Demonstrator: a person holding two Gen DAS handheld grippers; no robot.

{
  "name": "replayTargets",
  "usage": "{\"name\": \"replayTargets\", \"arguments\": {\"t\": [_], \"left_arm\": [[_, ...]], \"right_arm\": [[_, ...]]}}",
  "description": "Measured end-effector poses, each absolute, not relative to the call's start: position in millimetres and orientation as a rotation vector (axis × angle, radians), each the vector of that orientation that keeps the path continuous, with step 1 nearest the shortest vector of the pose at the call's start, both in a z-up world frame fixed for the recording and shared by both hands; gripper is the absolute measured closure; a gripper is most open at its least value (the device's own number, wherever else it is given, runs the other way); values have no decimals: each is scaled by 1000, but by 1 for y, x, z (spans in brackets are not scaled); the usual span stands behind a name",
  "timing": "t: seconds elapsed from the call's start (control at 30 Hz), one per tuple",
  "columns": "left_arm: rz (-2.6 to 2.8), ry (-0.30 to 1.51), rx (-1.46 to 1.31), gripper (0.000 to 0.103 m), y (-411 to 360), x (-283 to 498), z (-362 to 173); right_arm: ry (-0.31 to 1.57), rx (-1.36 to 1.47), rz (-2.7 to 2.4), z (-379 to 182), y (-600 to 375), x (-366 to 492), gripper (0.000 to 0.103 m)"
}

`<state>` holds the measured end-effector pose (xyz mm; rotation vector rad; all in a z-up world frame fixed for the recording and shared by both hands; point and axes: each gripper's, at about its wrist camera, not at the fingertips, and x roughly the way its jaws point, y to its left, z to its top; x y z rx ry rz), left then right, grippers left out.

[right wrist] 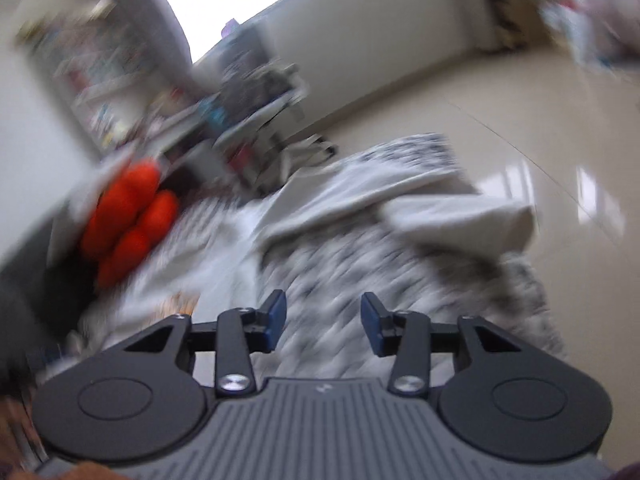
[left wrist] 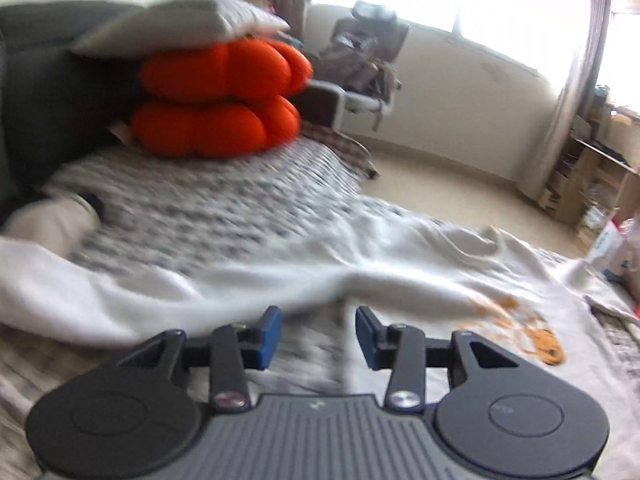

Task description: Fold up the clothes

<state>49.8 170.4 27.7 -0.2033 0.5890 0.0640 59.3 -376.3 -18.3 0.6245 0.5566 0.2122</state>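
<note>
A white shirt (left wrist: 360,264) with an orange print (left wrist: 536,336) lies spread and wrinkled on a grey patterned bedspread (left wrist: 208,200). My left gripper (left wrist: 318,336) is open and empty, just above the shirt's near edge. In the right wrist view the picture is blurred; the white shirt (right wrist: 360,200) lies crumpled across the bedspread (right wrist: 360,272), with one end near the bed's edge. My right gripper (right wrist: 322,322) is open and empty above the bedspread, short of the shirt.
Two orange cushions (left wrist: 220,96) under a grey pillow (left wrist: 188,28) are stacked at the dark headboard (left wrist: 44,92). A chair with clothes (left wrist: 360,64) stands on the beige floor (left wrist: 460,184). Shelves (left wrist: 592,168) stand by the window at right.
</note>
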Motion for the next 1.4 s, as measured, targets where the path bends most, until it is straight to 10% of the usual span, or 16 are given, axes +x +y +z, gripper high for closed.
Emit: {"name": "replayTargets", "arguments": {"t": [0.3, 0.47, 0.7, 0.87, 1.13, 1.4], "left_arm": [[20, 633, -208, 58, 133, 60, 16], [12, 627, -200, 47, 115, 68, 17], [24, 641, -74, 45, 79, 78, -3], [13, 629, -64, 43, 79, 75, -5], [2, 617, -56, 43, 81, 72, -6], [-7, 613, -40, 44, 81, 68, -7]], "right_arm": [[560, 1063, 110, -32, -456, 91, 53], [504, 981, 147, -3, -441, 105, 34], [630, 883, -26, -22, -423, 155, 35], [683, 634, -128, -17, -398, 188, 89], [61, -54, -66, 70, -310, 91, 91], [587, 568, -126, -47, -433, 118, 85]]}}
